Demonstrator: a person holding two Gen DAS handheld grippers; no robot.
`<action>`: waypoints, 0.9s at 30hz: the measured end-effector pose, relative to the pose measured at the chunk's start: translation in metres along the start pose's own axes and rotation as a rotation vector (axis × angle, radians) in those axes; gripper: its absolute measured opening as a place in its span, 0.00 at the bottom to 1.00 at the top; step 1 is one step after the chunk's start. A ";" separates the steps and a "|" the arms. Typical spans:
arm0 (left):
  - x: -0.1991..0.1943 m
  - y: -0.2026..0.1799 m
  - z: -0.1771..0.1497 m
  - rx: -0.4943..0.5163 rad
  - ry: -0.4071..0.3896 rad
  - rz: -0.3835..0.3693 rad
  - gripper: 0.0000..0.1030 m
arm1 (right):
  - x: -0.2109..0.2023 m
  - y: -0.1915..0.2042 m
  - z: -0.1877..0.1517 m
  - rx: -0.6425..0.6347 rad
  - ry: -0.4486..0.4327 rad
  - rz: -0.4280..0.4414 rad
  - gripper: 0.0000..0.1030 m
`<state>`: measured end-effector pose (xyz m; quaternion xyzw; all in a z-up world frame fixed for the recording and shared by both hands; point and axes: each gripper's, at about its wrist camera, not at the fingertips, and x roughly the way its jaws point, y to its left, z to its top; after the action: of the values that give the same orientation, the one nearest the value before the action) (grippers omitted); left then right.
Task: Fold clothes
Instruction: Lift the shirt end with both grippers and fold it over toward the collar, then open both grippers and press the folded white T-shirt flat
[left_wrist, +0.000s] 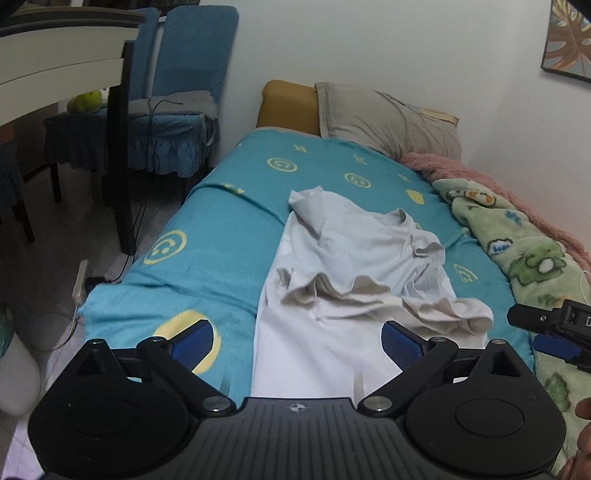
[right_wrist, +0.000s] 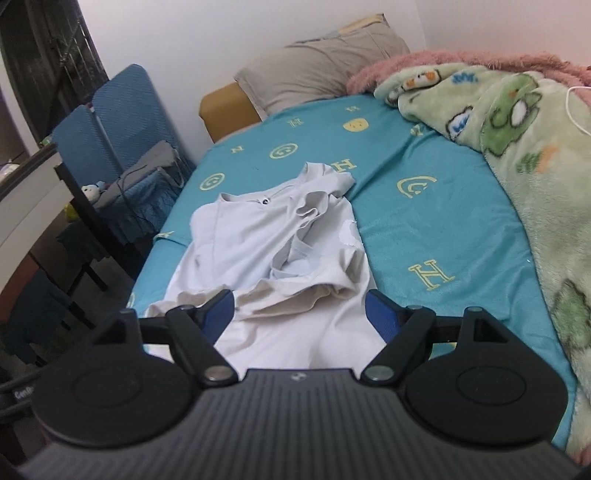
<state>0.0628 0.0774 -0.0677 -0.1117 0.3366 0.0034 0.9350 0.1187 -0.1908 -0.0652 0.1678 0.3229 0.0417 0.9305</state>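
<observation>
A pale grey-white shirt (left_wrist: 351, 251) lies crumpled on the teal bed sheet (left_wrist: 221, 221), its lower part folded up over itself into a bunched ridge. My left gripper (left_wrist: 297, 339) hovers over the shirt's near part, jaws wide apart, with nothing between the blue pads. One of the right gripper's fingers (left_wrist: 554, 345) shows at the far right edge of the left wrist view. In the right wrist view the same shirt (right_wrist: 258, 240) lies ahead, collar towards the pillow. My right gripper (right_wrist: 301, 310) stands open above the bunched fold, its pads clear of the cloth.
A green cartoon blanket (right_wrist: 535, 155) and a pink blanket (right_wrist: 406, 62) are piled along the bed's right side. A grey pillow (right_wrist: 317, 66) lies at the head. Blue-covered chairs (left_wrist: 184, 92) and a dark-legged table (left_wrist: 122, 147) stand on the floor left of the bed.
</observation>
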 end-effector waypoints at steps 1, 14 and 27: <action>-0.003 -0.001 -0.004 -0.007 0.004 0.000 0.97 | -0.004 0.001 -0.003 -0.001 -0.001 0.000 0.77; 0.006 0.005 -0.018 -0.057 0.113 0.008 0.98 | -0.009 -0.007 -0.023 0.084 0.053 -0.005 0.77; 0.029 0.044 -0.026 -0.341 0.287 -0.079 0.99 | -0.022 -0.095 -0.042 0.707 0.088 0.009 0.79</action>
<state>0.0650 0.1129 -0.1143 -0.2806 0.4559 0.0079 0.8446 0.0729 -0.2719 -0.1155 0.4787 0.3562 -0.0613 0.8001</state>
